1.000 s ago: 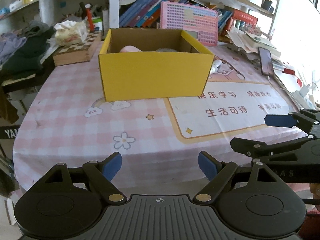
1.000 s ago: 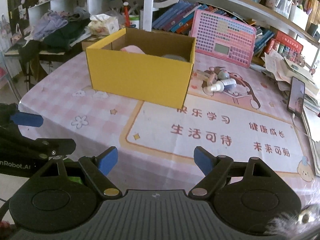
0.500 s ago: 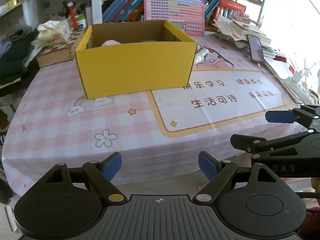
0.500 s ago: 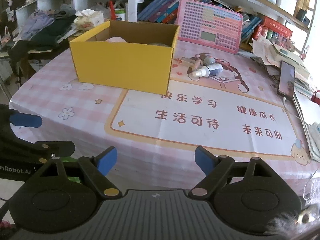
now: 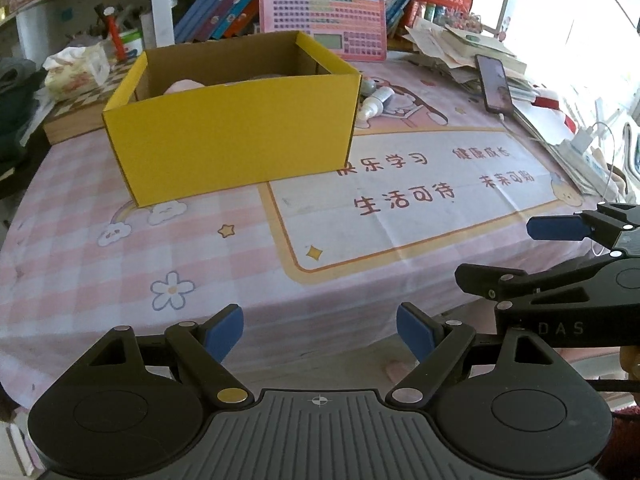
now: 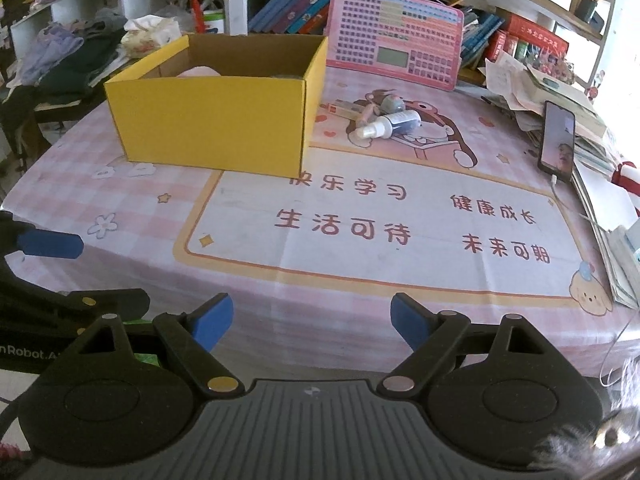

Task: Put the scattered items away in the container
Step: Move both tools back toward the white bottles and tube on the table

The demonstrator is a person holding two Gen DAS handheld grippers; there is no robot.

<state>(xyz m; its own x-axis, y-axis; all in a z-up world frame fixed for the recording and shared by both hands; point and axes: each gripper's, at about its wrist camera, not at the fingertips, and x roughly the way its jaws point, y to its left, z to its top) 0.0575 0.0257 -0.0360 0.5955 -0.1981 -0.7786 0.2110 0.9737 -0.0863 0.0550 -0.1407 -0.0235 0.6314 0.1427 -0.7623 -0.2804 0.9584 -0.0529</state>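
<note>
Fingers (image 5: pixel 222 332) of the left gripper (image 5: pixel 320 334) spread wide, blue pads apart, nothing between them, poised over the near edge of the table (image 5: pixel 80 264). Same story on the right gripper (image 6: pixel 312 326): pads set wide with only air in the gap, also above the near edge, close alongside its partner.

Out past the fingertips lies the pink checked tablecloth (image 6: pixel 132 196) with its printed cream panel of characters (image 6: pixel 380 228). Further on, toward the far left part of the table, stands the yellow cardboard box (image 6: pixel 212 124), open at the top, something pale pink (image 6: pixel 202 72) lying inside.

Just beside the box's right wall, on the cartoon print, a small cluster is scattered: a white spray bottle (image 6: pixel 386 126) on its side, a greyish round item (image 6: pixel 390 102) touching it, a slim tube (image 6: pixel 344 108) nearest the box. A phone (image 6: pixel 558 142) rests by the right edge against stacked papers (image 6: pixel 516 84). A pink keyboard toy (image 6: pixel 394 36) leans at the far edge.
</note>
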